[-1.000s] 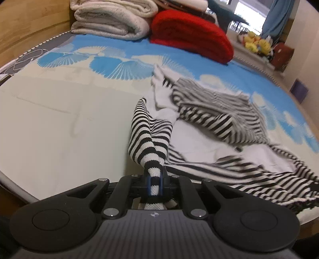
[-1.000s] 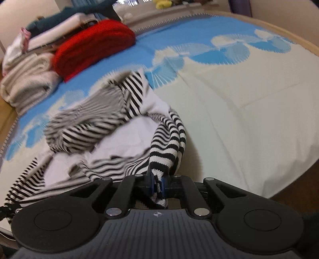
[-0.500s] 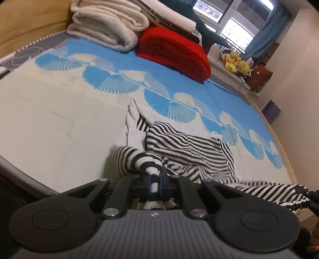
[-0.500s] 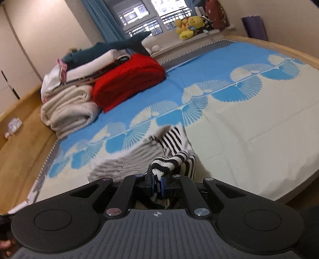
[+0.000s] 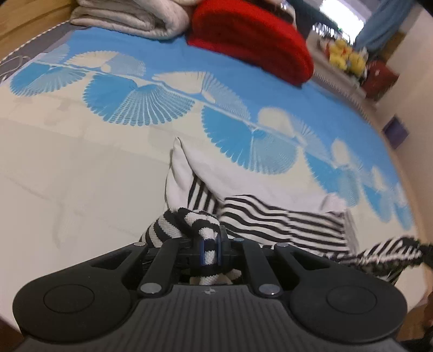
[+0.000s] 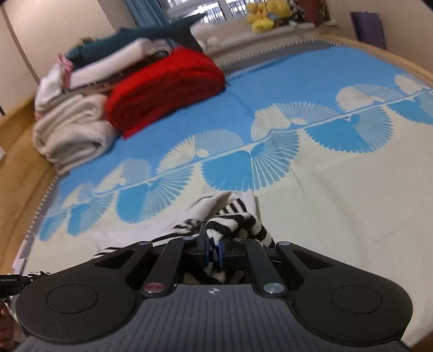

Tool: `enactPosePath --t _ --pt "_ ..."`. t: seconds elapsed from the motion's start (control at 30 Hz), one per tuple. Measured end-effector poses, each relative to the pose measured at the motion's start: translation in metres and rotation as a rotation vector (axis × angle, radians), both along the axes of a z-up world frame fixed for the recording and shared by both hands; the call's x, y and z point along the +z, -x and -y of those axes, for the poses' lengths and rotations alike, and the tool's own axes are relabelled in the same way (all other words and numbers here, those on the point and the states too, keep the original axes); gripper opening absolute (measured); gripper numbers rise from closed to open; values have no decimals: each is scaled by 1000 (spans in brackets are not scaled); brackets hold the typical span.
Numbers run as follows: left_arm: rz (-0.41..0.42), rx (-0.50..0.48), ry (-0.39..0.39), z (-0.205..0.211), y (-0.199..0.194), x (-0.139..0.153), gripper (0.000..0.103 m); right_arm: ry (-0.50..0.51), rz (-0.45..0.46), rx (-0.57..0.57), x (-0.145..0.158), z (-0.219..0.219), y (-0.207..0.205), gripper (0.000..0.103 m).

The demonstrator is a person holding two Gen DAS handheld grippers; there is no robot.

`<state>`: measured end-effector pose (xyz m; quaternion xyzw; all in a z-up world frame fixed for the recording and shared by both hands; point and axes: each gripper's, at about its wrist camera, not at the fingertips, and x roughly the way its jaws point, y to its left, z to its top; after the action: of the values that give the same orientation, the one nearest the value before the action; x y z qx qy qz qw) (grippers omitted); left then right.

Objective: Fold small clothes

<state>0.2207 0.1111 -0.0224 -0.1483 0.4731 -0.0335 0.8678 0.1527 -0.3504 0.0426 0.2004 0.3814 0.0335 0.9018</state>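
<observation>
A black-and-white striped garment (image 5: 284, 216) lies on the bed, stretched between my two grippers near the front edge. My left gripper (image 5: 209, 247) is shut on a bunched striped cuff of it. My right gripper (image 6: 213, 247) is shut on another striped part of the garment (image 6: 232, 222). The white inner side of the garment (image 5: 178, 173) points toward the middle of the bed. The rest of the garment is hidden behind the gripper bodies.
The bed cover (image 5: 81, 162) is cream with blue fan shapes. A red folded blanket (image 5: 251, 38) and beige folded blankets (image 5: 135, 16) lie at the far side; they also show in the right wrist view (image 6: 165, 86). Yellow plush toys (image 6: 265, 16) sit by the window.
Both grippers have pulled the garment back toward the bed's front edge and apart. It was crumpled in a heap; now it lies lower and more spread out.
</observation>
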Motion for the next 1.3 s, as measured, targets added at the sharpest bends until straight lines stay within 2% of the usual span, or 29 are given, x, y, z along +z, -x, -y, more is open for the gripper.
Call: enactPosePath --t 0.2,0.23,0.33,0.43,0.57,0.67,0.73,0.8,0.9,1.0,1.1,1.13,1.23,1.3 --pt "-34 -66 -54 2 -22 -35 14 52 -89 -11 -47 -7 -47 6" --pt "-27 -64 -49 0 -22 -34 14 63 -118 -23 -52 -9 -52 6" --pt "-12 -43 -16 -10 -23 -33 18 75 -126 -27 -57 -14 -60 6" --pt "13 29 7 -25 -22 -25 25 120 -123 -19 -57 -17 -62 7" --pt "48 91 55 -47 -10 -16 26 105 -94 -57 -51 -9 -51 9" --pt "58 91 50 -56 1 -13 30 81 -53 -72 -44 -2 -37 12" --pt "59 72 44 -60 10 -13 32 96 -28 -68 -39 1 -26 20" --pt "70 46 43 -64 19 -11 37 118 2 -78 -33 7 -14 22" --pt "71 -5 53 -66 29 -13 46 121 26 -101 -27 22 4 22" --pt "18 -78 112 -62 33 -23 50 117 7 -50 -29 27 15 23" --pt "-24 -164 154 -45 32 -31 50 86 -37 65 -37 20 17 24" --pt "-30 -197 152 -36 30 -33 50 78 -51 111 -40 15 17 28" --pt "-39 -256 99 -11 23 -37 48 101 -80 212 -46 -5 12 34" --pt "-34 -275 43 2 15 -39 19 127 -85 253 -49 -20 7 34"
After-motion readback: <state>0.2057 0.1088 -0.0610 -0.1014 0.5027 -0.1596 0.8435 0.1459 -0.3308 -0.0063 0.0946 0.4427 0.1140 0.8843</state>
